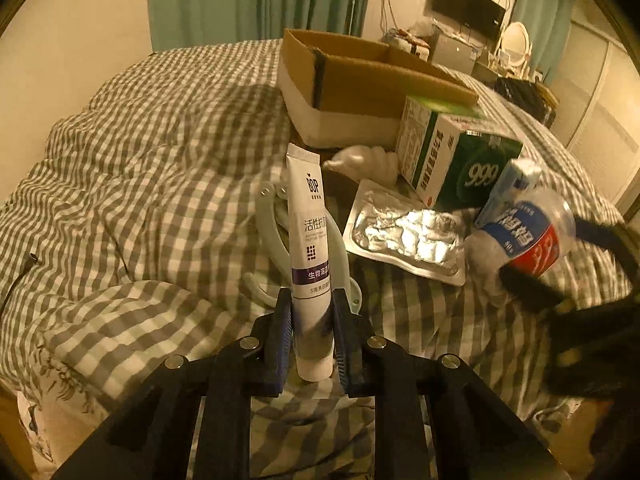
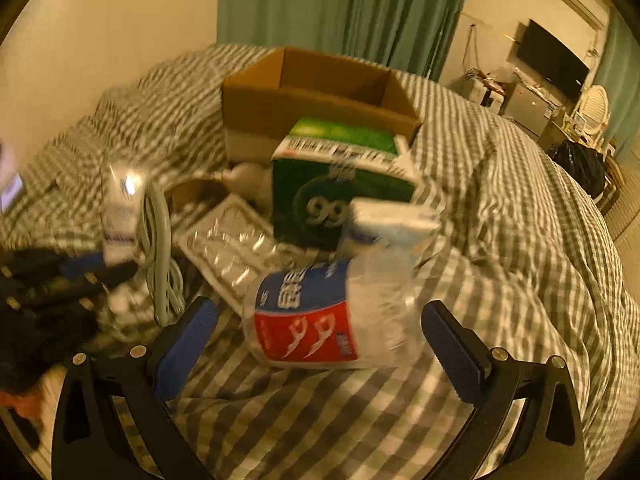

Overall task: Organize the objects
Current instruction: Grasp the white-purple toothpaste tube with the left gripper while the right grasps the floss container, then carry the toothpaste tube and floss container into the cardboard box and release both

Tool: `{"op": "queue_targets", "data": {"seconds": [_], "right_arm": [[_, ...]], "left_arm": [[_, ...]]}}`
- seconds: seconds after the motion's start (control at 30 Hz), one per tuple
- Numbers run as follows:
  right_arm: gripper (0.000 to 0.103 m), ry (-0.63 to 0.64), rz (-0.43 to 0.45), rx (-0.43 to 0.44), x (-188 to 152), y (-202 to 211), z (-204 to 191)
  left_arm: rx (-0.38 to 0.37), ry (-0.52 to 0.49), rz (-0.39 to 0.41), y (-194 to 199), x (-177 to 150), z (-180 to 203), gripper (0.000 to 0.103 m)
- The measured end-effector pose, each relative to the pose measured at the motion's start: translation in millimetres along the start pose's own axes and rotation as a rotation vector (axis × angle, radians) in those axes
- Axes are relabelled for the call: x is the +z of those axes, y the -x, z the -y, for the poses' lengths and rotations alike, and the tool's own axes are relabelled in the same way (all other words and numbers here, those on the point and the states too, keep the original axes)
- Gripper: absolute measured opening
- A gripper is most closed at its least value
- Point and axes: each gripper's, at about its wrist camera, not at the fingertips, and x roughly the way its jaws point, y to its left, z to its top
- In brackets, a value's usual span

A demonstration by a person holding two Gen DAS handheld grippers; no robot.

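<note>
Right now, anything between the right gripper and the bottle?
Nothing visible. The right gripper is open, and the clear bottle lies on the checked bedding just ahead of its fingers, with bare bedding in the gap.

Right gripper [image 2: 320, 332] with jaws spread wide around a crumpled plastic bottle [image 2: 320, 316] on the checked bedspread [image 2: 500, 240], green medicine box [image 2: 340, 196] behind, open cardboard box [image 2: 316, 96] beyond, blister pack [image 2: 228, 244] left.
</note>
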Motion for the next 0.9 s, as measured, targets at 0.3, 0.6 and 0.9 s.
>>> {"op": "queue_targets", "data": {"seconds": [0.3, 0.6, 0.9], "right_arm": [[0.092, 0.045, -0.015, -0.092, -9.4, -13.7, -2.1], [0.091, -0.043, 0.146, -0.008, 16.0, 41.5, 12.2], [0.091, -0.093, 0.291, 0.039, 85.2, 77.8, 41.8]], "left_arm": [[-0.027, 0.017, 0.019, 13.3, 7.8, -7.7, 0.019], [-0.042, -0.015, 0.079, 44.0, 23.8, 1.2, 0.019], [-0.114, -0.035, 0.209, 70.8, 107.6, 8.7, 0.019]]}}
